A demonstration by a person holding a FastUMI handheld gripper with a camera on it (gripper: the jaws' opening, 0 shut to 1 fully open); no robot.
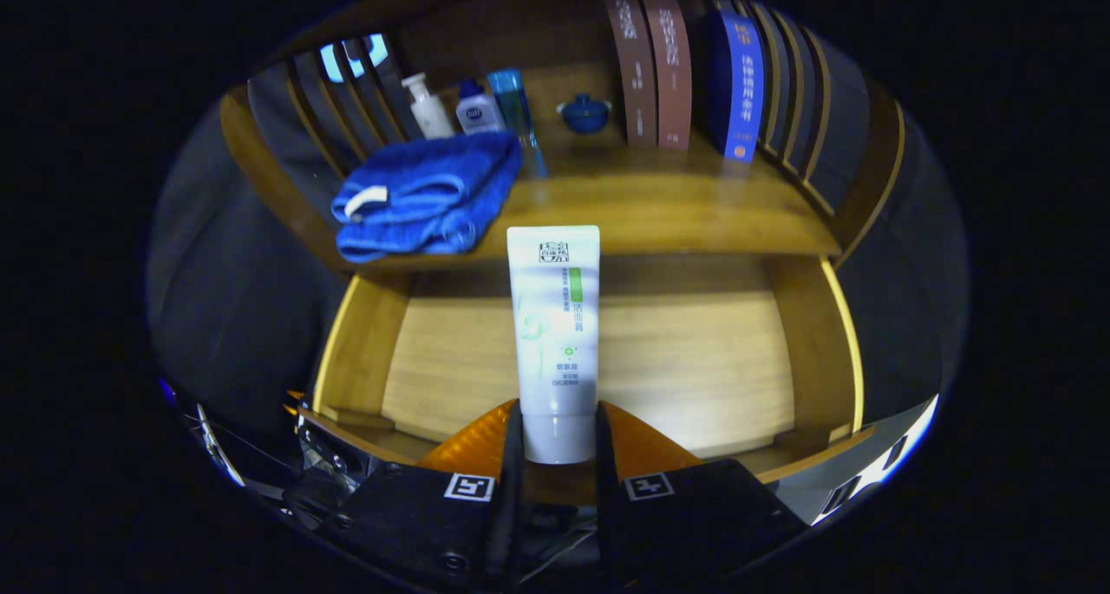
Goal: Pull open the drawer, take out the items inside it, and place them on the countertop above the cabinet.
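- My jaws [555, 438] pinch one white tube [555, 334] at its cap end, both fingers pressed on it; it stands up ahead of me.
- Below the tube, the drawer [364, 351] is pulled open, with bare wood floor showing around the tube.
- On the tabletop [676, 212] beyond: one folded blue towel [425, 199].
- Farther back: three bottles [429, 108], one small blue pot [584, 114], two brown books [655, 74] and one blue book [737, 87].

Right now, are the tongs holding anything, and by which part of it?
Yes. The tongs are shut on the white plastic tube, both fingers pressing its cap end, above the open wooden drawer.
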